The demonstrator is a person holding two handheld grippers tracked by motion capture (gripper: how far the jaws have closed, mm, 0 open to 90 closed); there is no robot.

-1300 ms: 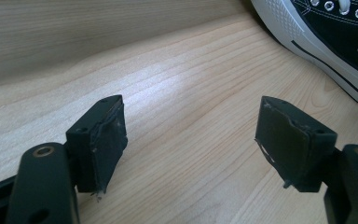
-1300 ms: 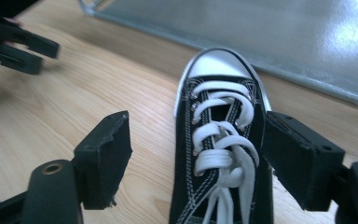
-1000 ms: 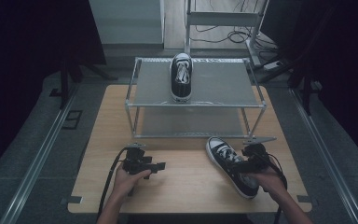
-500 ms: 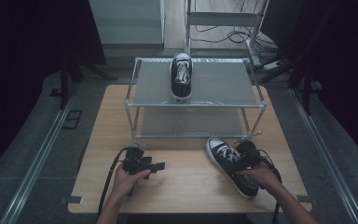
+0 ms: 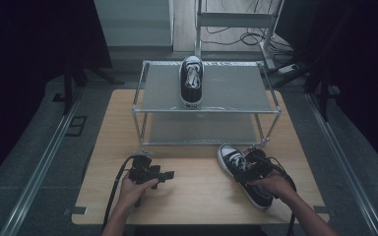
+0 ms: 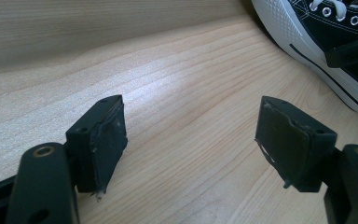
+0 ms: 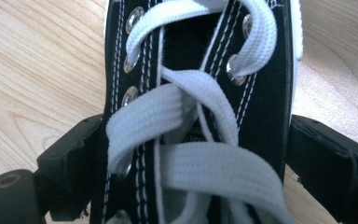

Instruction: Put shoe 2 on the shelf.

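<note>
Black canvas shoe [image 5: 243,173]: it lies on the light wooden table [image 5: 197,184] at about 4 o'clock from the table's middle, toe toward 11 o'clock, heel toward your right forearm, just in front of the rack's right front leg.
Right gripper [image 5: 254,164]: you hold it over the laced middle of that shoe; in the right gripper view your two black jaws straddle the upper, one at each side, right up against the canvas, white laces [image 7: 191,116] crossing between them. The jaws are spread around the shoe, and I cannot tell that they press it yet.
Right hand [image 5: 270,183]: it sits at the heel end of the shoe, at 5 o'clock from the gripper.
Left gripper [image 5: 153,173]: you hold it low over the table at about 7 o'clock from the table's middle, well apart from the shoe, pointing toward 3 o'clock. Its jaws are released, wide apart, with bare wood between them in the left gripper view.
Seen from the left gripper: the white sole and eyelets of the shoe [image 6: 328,42] sit at 1 o'clock, with a black part of your other gripper against its side.
Second shoe [image 5: 191,81]: it stands upright on the top shelf of the metal rack [image 5: 236,88], at 12 o'clock, sole flat on the shelf, near the shelf's middle.
</note>
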